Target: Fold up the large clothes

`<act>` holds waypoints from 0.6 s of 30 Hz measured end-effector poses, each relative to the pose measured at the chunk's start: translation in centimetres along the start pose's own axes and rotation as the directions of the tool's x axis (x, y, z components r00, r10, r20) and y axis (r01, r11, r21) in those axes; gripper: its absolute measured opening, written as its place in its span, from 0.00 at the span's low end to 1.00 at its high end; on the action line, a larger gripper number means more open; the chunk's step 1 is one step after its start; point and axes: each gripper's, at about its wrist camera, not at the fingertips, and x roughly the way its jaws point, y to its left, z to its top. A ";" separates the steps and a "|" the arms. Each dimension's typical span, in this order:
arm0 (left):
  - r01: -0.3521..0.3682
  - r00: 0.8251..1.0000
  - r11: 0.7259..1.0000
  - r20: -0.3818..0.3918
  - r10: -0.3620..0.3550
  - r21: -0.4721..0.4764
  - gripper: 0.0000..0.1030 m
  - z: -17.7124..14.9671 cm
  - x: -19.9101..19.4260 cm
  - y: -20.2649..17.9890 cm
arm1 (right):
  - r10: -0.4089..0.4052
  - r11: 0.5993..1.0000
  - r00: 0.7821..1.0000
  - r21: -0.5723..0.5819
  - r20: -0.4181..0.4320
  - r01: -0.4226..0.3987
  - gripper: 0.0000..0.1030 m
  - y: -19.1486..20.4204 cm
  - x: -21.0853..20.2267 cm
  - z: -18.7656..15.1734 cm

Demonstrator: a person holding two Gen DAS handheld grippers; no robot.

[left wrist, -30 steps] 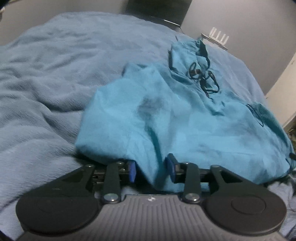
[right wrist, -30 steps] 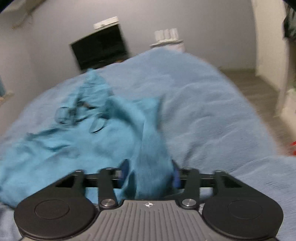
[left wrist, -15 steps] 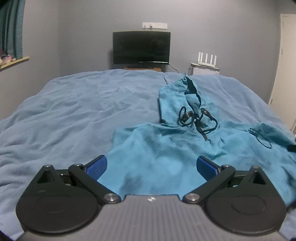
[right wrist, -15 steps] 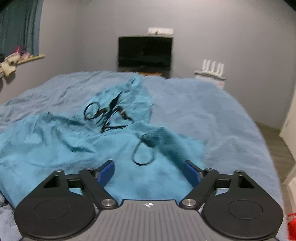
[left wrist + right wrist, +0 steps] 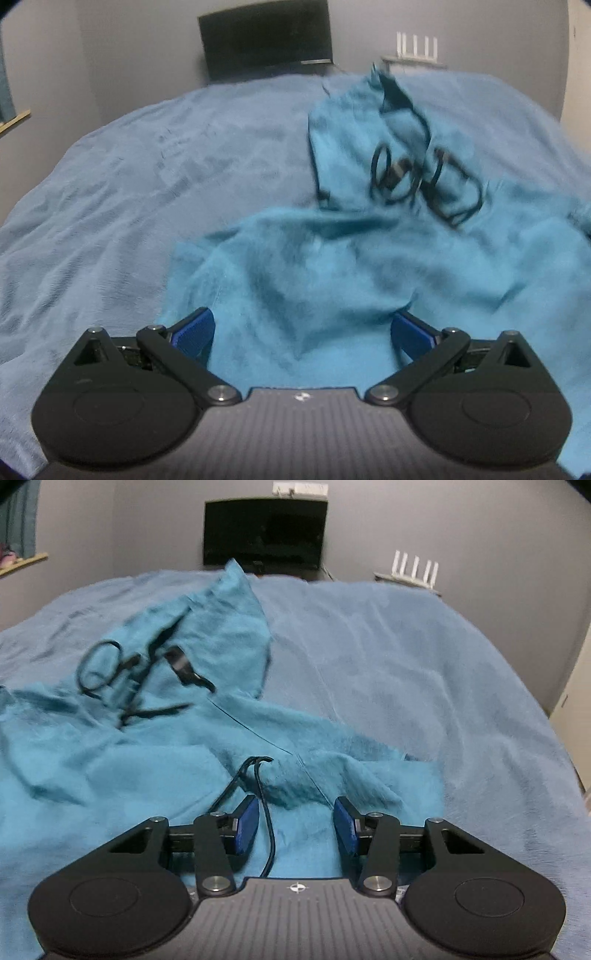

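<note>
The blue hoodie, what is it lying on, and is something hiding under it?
The hoodie lies on a blue blanket covering the bed. Black drawstrings rest on top of it. Whatever is beneath the fabric is covered, so hidden things cannot be seen.

Black left tongs (image 5: 302,334), blue pads (image 5: 194,332), silver screws, ribbed grey body, right tongs (image 5: 295,825) alike

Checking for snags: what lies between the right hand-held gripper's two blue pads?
In the right wrist view, the right hand-held gripper is open; teal hoodie fabric and a black cord lie between its pads.
</note>
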 end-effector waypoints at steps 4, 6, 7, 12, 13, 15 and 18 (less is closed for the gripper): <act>0.017 0.998 0.998 -0.060 -0.020 -0.055 1.00 -1.7 3.3 1.1 | 0.005 1.000 1.000 0.004 -0.009 -0.005 0.49 0.1 2.0 -0.2; 0.023 0.998 0.999 -0.052 -0.025 -0.042 1.00 -2.1 3.4 1.2 | 0.018 1.000 1.000 0.000 -0.006 -0.018 0.49 -0.1 2.3 -0.4; 0.023 0.999 0.999 -0.044 -0.025 -0.036 1.00 -2.2 3.2 1.2 | 0.024 1.000 1.000 0.003 -0.007 -0.024 0.49 -0.2 2.4 -0.4; 0.033 0.999 0.998 0.002 -0.033 -0.052 1.00 -1.8 1.1 1.0 | 0.063 0.998 0.993 0.025 0.101 -0.065 0.57 -0.1 -0.5 0.8; 0.050 0.999 0.995 0.018 -0.049 -0.083 1.00 -1.5 0.6 1.2 | 0.092 0.994 0.986 0.049 0.139 -0.099 0.65 -0.3 -1.2 1.1; 0.087 0.996 0.985 0.030 -0.084 -0.148 1.00 -0.7 0.2 1.6 | 0.131 0.986 0.978 0.080 0.163 -0.146 0.67 -0.3 -1.3 2.2; 0.116 0.993 0.972 0.046 -0.109 -0.206 1.00 0.3 0.3 1.8 | 0.174 0.974 0.973 0.118 0.152 -0.193 0.67 -0.3 0.5 4.7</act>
